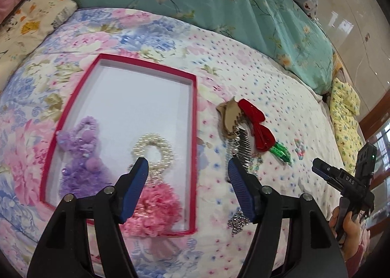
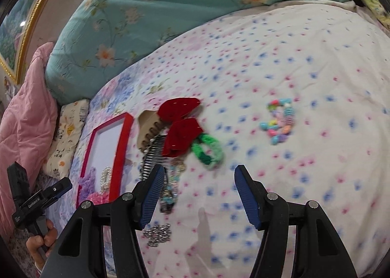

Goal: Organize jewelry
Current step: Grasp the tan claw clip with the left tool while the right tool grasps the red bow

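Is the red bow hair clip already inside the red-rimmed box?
No, the red bow hair clip lies on the quilt right of the red-rimmed box.

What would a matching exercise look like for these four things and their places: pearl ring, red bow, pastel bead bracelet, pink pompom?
Things:
1. pearl ring
2. red bow
3. pastel bead bracelet
4. pink pompom

Places:
A. alone on the quilt, apart from the pile
B. in the red box, near corner
C. in the pile outside the box, beside the beige claw clip
D. in the box, just beyond the pompom

Pairs: 1-D, 2-C, 3-A, 4-B
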{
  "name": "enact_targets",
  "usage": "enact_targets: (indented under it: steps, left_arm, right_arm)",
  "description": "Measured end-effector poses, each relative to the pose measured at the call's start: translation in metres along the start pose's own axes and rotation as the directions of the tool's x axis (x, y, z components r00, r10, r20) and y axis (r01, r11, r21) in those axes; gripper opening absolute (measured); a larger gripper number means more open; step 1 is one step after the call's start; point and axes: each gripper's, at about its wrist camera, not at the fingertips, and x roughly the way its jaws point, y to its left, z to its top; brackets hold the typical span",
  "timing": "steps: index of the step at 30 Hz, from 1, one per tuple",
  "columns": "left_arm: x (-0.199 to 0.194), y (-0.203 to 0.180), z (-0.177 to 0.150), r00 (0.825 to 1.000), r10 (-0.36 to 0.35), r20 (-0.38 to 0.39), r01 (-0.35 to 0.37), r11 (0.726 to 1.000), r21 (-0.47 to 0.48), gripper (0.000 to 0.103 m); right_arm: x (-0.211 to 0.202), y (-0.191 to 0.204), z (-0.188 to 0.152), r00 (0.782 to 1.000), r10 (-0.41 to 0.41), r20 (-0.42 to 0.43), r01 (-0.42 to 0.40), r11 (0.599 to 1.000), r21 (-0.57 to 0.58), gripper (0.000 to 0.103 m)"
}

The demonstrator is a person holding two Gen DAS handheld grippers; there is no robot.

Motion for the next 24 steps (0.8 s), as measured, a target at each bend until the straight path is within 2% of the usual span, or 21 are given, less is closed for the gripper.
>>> enact_targets:
  steps: [3, 7, 17, 24]
  left_arm:
    - [0.009, -0.01, 0.002, 1.0, -0.002, -0.016, 0.002, 1.0, 0.023, 0.072]
    - [0.02, -0.018, 0.009, 1.0, -0.005, -0.03, 0.007, 0.999, 0.046, 0.072]
    - [0.053, -0.038, 0.022, 0.997, 0.014, -0.077, -0.006, 0.994, 0.107, 0.072]
    - [0.08, -0.049, 0.033, 0.993, 0.022, -0.117, -0.005, 0.99, 0.141, 0.074]
  right_arm:
    - [0.002, -0.003, 0.003, 1.0, -0.003, -0.002, 0.003, 1.0, 0.002, 0.066]
    - [0.015, 0.004, 0.008, 1.0, 0.018, -0.023, -0.018, 1.0, -0.01, 0.067]
    - [0.065, 0.038, 0.032, 0.995, 0.057, -0.084, -0.064, 0.994, -0.086, 0.067]
    - [0.111, 0.051, 0.047, 0.988, 0.034, -0.148, -0.054, 0.989, -0.135, 0.067]
